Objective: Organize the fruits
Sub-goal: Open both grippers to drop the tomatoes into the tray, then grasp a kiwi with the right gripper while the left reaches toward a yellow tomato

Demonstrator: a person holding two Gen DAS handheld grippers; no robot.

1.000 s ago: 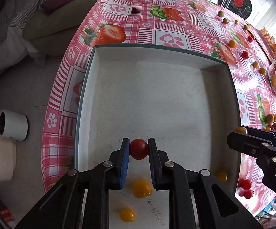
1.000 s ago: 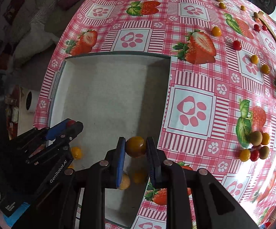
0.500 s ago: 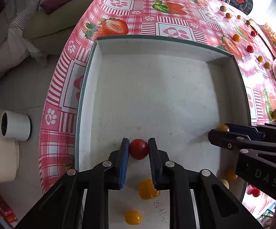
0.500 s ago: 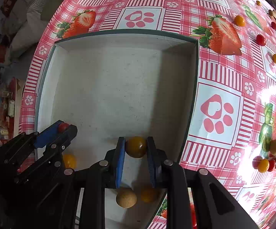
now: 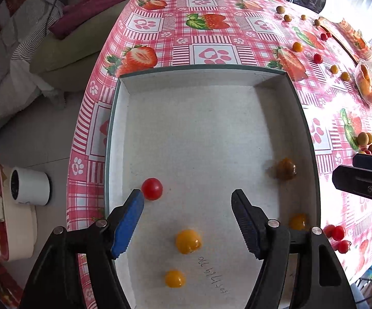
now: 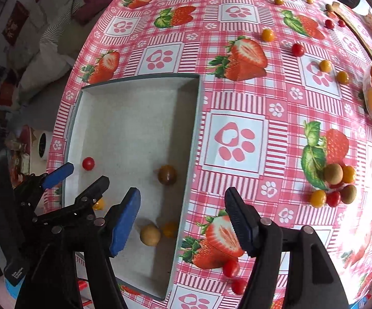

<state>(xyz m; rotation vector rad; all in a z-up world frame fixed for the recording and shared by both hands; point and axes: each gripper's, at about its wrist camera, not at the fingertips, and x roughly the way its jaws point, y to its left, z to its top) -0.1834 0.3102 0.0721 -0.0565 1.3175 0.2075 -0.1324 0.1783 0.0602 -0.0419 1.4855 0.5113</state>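
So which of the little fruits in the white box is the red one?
The red cherry tomato near the box's left wall, just beyond the left tool's blue fingertip. The others there are yellow, tan or brownish.

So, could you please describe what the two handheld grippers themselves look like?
Both are black plastic two-finger tools with silver pivot screws. On the left gripper and the right gripper, the left finger carries a blue ridged pad and the right finger a dark ridged pad. The left gripper's body bears small white lettering in the right wrist view, too small to read. No cables or sleeves show.
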